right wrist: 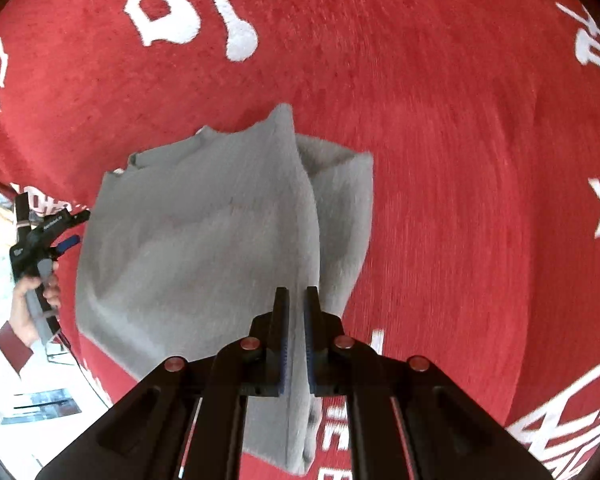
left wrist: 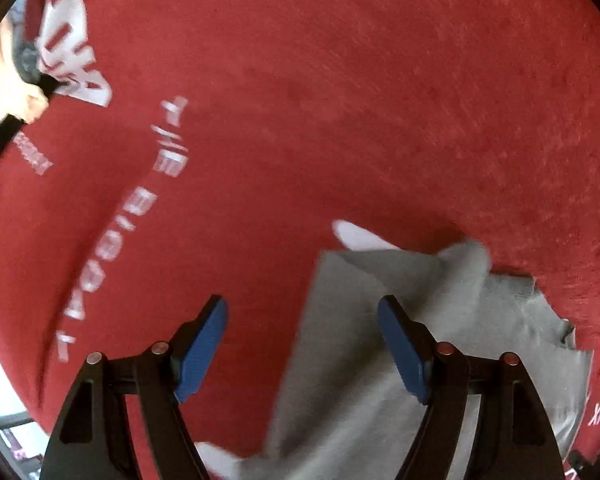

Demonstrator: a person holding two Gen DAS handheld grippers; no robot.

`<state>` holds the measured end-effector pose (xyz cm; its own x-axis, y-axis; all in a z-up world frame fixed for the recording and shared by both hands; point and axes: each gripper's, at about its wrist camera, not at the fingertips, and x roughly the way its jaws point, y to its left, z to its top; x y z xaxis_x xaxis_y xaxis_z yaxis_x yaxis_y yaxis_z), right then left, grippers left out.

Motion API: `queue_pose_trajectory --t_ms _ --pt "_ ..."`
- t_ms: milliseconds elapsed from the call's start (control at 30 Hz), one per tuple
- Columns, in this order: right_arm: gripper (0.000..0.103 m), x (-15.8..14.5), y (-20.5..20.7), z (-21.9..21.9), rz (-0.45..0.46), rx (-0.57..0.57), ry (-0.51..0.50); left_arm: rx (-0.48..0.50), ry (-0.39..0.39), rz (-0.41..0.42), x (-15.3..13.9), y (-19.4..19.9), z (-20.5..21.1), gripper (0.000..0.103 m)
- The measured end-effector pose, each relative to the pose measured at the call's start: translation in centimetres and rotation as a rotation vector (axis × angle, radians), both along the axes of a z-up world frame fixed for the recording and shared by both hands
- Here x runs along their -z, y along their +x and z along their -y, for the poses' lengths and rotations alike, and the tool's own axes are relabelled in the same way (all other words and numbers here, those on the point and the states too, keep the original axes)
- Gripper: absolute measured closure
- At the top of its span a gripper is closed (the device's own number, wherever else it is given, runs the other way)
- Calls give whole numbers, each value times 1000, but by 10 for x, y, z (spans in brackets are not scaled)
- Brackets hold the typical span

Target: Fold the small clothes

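A small grey garment (right wrist: 204, 240) hangs lifted above a red cloth with white lettering (right wrist: 440, 160). My right gripper (right wrist: 297, 300) is shut on the garment's edge, the fabric pinched between its blue pads. In the left wrist view the same grey garment (left wrist: 360, 360) lies low and to the right, with a white patch at its far edge. My left gripper (left wrist: 302, 320) is open and empty, its right finger over the grey fabric, its left over the red cloth (left wrist: 300, 120). The left gripper also shows far left in the right wrist view (right wrist: 70, 228).
The red cloth covers the whole surface in both views. Its edge falls off at the left, where a pale floor and a hand in a white sleeve (right wrist: 24, 312) show. The other hand shows at the upper left of the left wrist view (left wrist: 8, 92).
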<state>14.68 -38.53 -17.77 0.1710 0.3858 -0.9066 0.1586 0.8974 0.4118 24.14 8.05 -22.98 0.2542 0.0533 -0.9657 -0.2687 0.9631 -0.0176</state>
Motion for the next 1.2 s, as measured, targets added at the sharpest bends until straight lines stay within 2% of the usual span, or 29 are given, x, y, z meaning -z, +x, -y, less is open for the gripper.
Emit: queue_pose_trajectory --t_ms 100,167,200,267,300,333,433,567,633,667,900,1033,1100,1133,1167,1200 --pt "95 -5 -14 -2 -5 18 51 117 -29 -29 -16 -19 -2 25" --pt "94 -9 -22 -8 1 23 96 174 -83 -49 -24 -38 -8 25" --pt "90 -12 -27 -12 5 23 131 213 -133 -65 -28 -52 -10 25" --pt "73 -16 -37 -22 6 21 192 256 -194 -94 -29 -69 -11 25" --pt "55 -18 -43 -30 2 19 220 278 -232 -117 -27 -83 -13 25" --pt "50 -18 -47 -38 1 16 242 292 -260 -132 -26 -92 -13 25" --pt "50 -14 -65 -70 -27 -4 337 327 -322 -162 -18 -114 -7 25" --pt "50 4 -94 -91 -110 69 409 409 -375 -172 -11 -134 -1 31" --pt "50 15 -107 -96 -135 147 425 443 -395 -163 -9 -137 -2 35" --pt "50 19 -113 -96 -142 182 432 449 -406 -162 -6 -136 -4 44" --pt "50 36 -151 -78 -138 426 413 467 -482 -196 8 -130 -25 45" --pt "50 45 -163 -60 -105 597 441 509 -505 -198 12 -128 -14 45" --pt "50 49 -162 -54 -83 660 462 550 -503 -196 10 -129 -7 70" --pt "50 52 -161 -53 -76 682 466 563 -500 -202 12 -129 -3 90" --pt "50 54 -161 -50 -70 707 475 567 -496 -202 12 -129 -2 93" --pt "57 55 -158 -47 -71 727 483 566 -503 -199 11 -129 -3 93"
